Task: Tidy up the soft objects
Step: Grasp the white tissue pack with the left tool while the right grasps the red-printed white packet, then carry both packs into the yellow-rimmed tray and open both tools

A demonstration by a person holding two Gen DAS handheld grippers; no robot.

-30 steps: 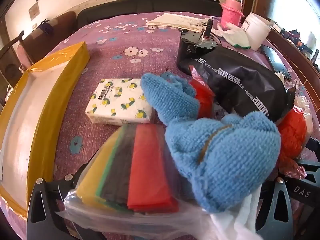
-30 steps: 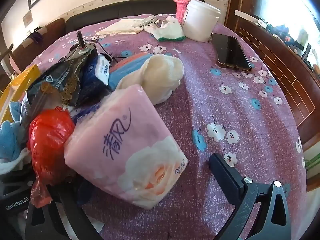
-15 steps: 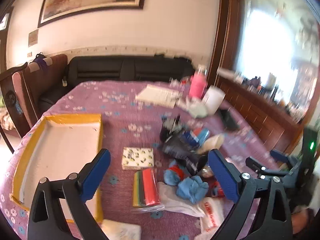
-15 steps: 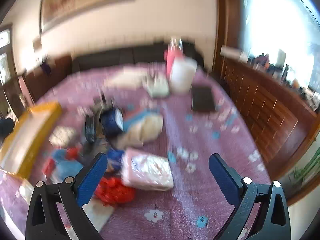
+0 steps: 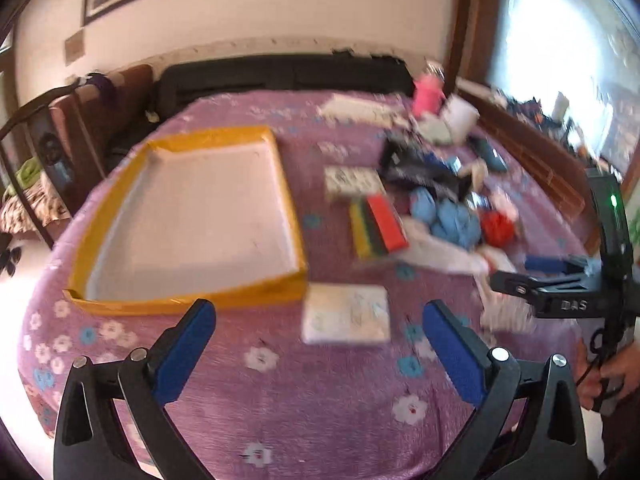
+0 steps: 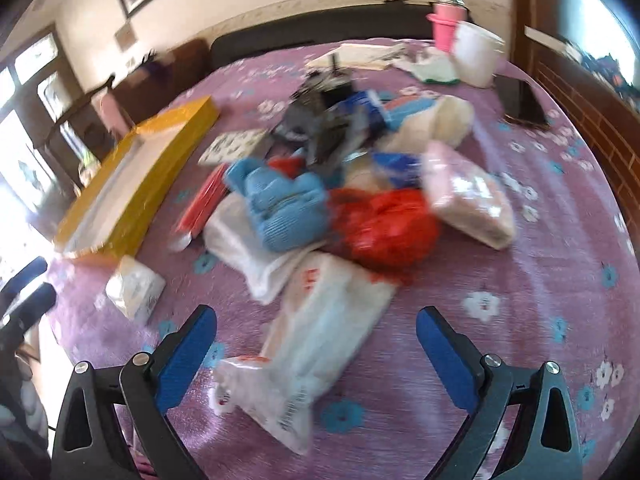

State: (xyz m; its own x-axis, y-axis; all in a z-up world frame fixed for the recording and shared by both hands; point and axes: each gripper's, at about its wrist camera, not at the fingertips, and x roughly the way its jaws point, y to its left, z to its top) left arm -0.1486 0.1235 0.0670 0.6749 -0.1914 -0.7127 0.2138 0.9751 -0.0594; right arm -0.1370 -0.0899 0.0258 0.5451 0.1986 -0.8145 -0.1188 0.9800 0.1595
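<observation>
Tray at the tabletop's left, tissue pack just beside its near right corner, heap of soft things to the right, jar and bottle behind the heap

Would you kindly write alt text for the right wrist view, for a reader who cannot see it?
The open right gripper hovers over a purple floral tablecloth, empty, with a white plastic bag lying between its blue fingertips. Behind it is a blurred heap: blue knit cloth, red bag, pink tissue pack. A yellow tray sits left.
</observation>
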